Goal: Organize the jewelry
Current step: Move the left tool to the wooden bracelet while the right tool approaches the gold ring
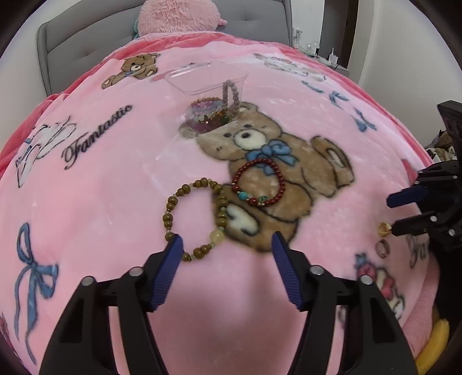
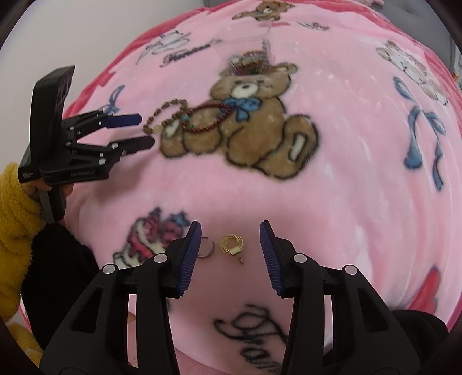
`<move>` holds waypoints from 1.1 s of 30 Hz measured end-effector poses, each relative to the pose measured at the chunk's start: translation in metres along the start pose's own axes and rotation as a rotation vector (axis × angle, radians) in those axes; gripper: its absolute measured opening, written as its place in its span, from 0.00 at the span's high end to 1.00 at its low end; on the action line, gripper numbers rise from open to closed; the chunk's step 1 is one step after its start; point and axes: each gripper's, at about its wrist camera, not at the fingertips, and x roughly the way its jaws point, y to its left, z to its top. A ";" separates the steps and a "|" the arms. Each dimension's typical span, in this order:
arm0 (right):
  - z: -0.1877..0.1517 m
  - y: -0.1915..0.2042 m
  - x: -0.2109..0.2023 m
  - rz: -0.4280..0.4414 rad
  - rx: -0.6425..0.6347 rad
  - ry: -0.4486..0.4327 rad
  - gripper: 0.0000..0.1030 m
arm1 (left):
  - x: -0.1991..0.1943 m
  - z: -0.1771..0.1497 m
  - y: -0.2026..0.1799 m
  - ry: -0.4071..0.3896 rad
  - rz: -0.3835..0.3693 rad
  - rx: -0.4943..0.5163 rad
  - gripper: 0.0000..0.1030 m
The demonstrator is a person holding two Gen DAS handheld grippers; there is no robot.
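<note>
A brown bead bracelet (image 1: pixel 194 219) lies on the pink blanket, its near edge between my open left gripper's (image 1: pixel 228 245) fingertips. A dark red bead bracelet (image 1: pixel 258 182) lies just beyond it, touching it. A clear plastic box (image 1: pixel 206 79) farther back holds several bracelets (image 1: pixel 209 114). My right gripper (image 2: pixel 231 239) is open and empty, straddling a gold ring (image 2: pixel 232 245). A thin silver ring (image 2: pixel 205 247) lies by its left finger. Both rings show at the right of the left wrist view (image 1: pixel 384 229). The left gripper also shows in the right wrist view (image 2: pixel 145 129).
The pink teddy-bear blanket (image 1: pixel 101 202) covers a bed. A grey headboard (image 1: pixel 72 37) and a pink plush toy (image 1: pixel 173 14) are at the back. A nightstand with small items (image 1: pixel 323 54) stands at the far right. A yellow sleeve (image 2: pixel 14 225) is at the left.
</note>
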 end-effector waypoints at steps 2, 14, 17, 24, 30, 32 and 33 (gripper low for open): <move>-0.002 0.000 0.006 0.000 -0.001 0.041 0.63 | 0.005 0.002 0.001 0.014 0.001 -0.001 0.54; -0.005 -0.004 0.019 -0.006 0.020 0.115 0.77 | 0.022 0.005 0.002 0.067 0.014 0.018 0.77; -0.005 -0.006 0.020 -0.005 0.023 0.116 0.84 | 0.022 0.005 0.002 0.065 0.017 0.014 0.78; -0.004 -0.006 0.019 0.003 0.023 0.106 0.85 | 0.022 0.005 0.002 0.061 0.020 0.012 0.78; -0.005 -0.002 0.013 0.010 0.005 0.090 0.85 | 0.016 0.003 0.002 0.047 0.021 0.006 0.78; -0.004 0.000 0.011 0.013 -0.003 0.087 0.85 | 0.014 0.003 0.003 0.042 0.023 0.005 0.78; -0.004 0.001 0.010 0.012 -0.005 0.083 0.85 | 0.014 0.003 0.003 0.040 0.021 0.004 0.79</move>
